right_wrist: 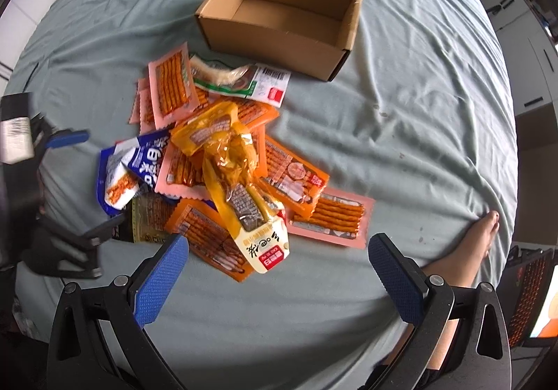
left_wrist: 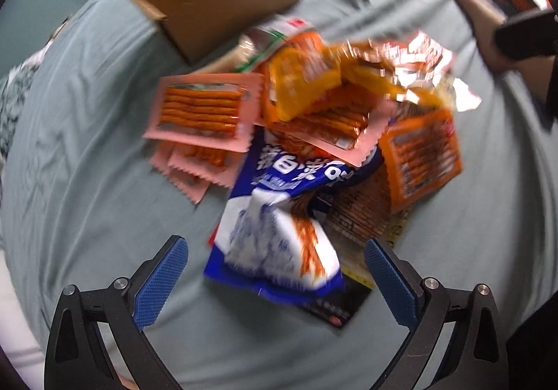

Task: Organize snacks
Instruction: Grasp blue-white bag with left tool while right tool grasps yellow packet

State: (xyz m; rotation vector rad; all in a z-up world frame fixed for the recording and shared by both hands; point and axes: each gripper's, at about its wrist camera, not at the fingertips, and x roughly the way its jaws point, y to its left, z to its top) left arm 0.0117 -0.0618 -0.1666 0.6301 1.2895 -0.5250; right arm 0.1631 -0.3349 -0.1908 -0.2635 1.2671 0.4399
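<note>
Grey-green bedsheet [right_wrist: 401,104], creased, spread under everything. Heaped near its middle, a pile of snack packets: pink packs of orange sticks [right_wrist: 171,86] on the far left side, one more pink pack [left_wrist: 205,110] lying flat at the pile's left in the left wrist view, orange packs [right_wrist: 296,177] toward the right, a crumpled yellow packet [right_wrist: 223,145] on top, a long yellow-and-cream packet [right_wrist: 259,236] trailing toward the near edge, a green-and-white packet [right_wrist: 244,81] at the far side just short of the box. Blue-and-white bag [left_wrist: 275,233], crumpled, at the near edge of the pile in the left wrist view, overlapping a dark packet [left_wrist: 359,212] beneath it. Open cardboard box [right_wrist: 279,37] beyond the pile, apart from it, nothing inside, torn flap standing at its far rim. Left gripper [left_wrist: 275,282] hanging over the blue-and-white bag, fingers spread wide to either side of it, blue pads [left_wrist: 160,285] touching nothing; picture blurred. Right gripper [right_wrist: 279,282] over bare sheet at the near edge of the pile, fingers likewise spread wide, holding nothing, left pad [right_wrist: 162,280] close by the nearest orange pack. Bare foot [right_wrist: 481,236] resting on the sheet's right edge. Left gripper also seen blurred at the left border of the right wrist view.
</note>
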